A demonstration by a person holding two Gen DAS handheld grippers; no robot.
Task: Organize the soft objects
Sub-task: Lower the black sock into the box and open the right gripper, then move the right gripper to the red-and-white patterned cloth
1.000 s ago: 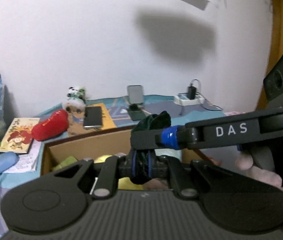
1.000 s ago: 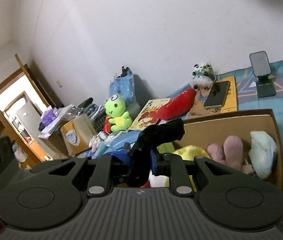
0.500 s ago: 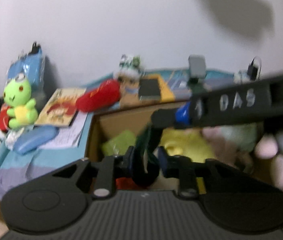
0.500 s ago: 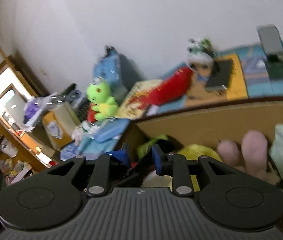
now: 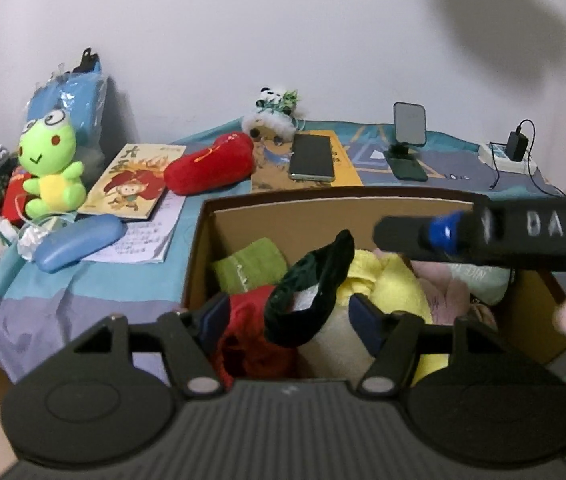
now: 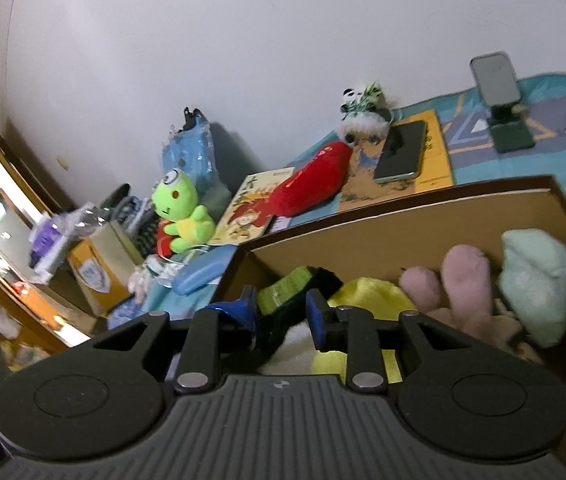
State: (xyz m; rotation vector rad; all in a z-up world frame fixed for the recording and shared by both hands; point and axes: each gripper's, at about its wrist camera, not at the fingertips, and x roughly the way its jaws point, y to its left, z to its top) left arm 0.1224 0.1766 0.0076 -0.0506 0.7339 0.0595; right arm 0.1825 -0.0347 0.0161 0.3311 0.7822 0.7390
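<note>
Both views look into the cardboard box (image 5: 363, 216). Left wrist — the left gripper (image 5: 289, 316) has just been opening; the dark green cloth (image 5: 315, 292) lies loose between its jaws, atop the box's soft toys. Right wrist — the right gripper (image 6: 283, 310) has likewise just been opening, partly spread, dark cloth between, unpinched.

A dark green velvet scrunchie (image 5: 315, 288) is seen draped loosely between the left tool's spread fingers, untouched by them, inside the cardboard box (image 5: 323, 216), upon a yellow plush (image 5: 387, 284) and red fabric (image 5: 251, 320).
</note>
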